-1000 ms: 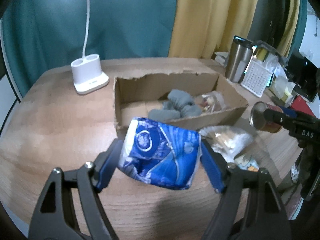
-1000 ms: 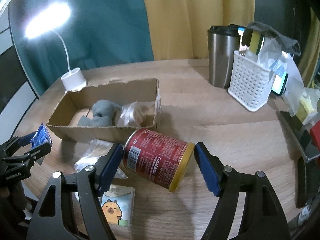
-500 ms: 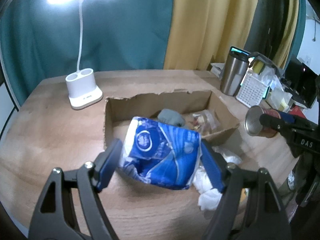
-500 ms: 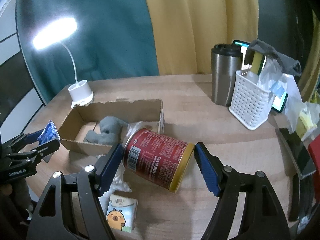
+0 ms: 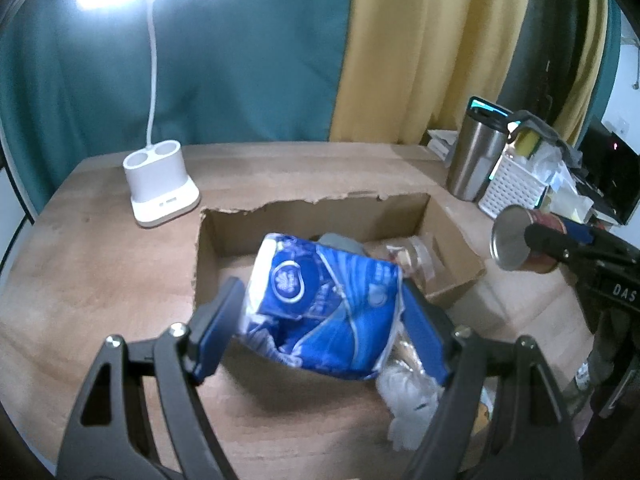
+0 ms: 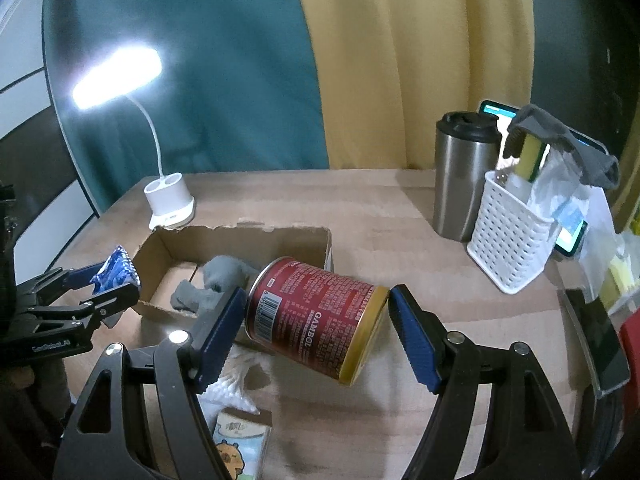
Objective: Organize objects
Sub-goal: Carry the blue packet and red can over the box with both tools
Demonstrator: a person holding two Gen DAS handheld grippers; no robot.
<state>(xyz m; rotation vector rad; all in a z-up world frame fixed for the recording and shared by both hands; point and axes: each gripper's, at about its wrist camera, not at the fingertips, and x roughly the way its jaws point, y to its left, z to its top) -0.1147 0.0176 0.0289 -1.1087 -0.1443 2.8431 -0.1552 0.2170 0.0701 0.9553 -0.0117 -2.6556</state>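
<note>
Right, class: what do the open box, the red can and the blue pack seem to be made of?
Box: brown corrugated cardboard, matte, with a torn ragged rim. Red can: probably metal, with a shiny silver end, gold rim and glossy printed label. Blue pack: thin glossy plastic film, crinkled and dented, likely over something soft.

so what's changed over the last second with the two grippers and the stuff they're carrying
Both grippers have risen: the cardboard box and table sit lower in each view. The left gripper has carried the blue tissue pack over the box's near edge. The right gripper has lifted the red can near the box's corner. Both grips are unchanged; the grey cloth stays in the box.
</note>
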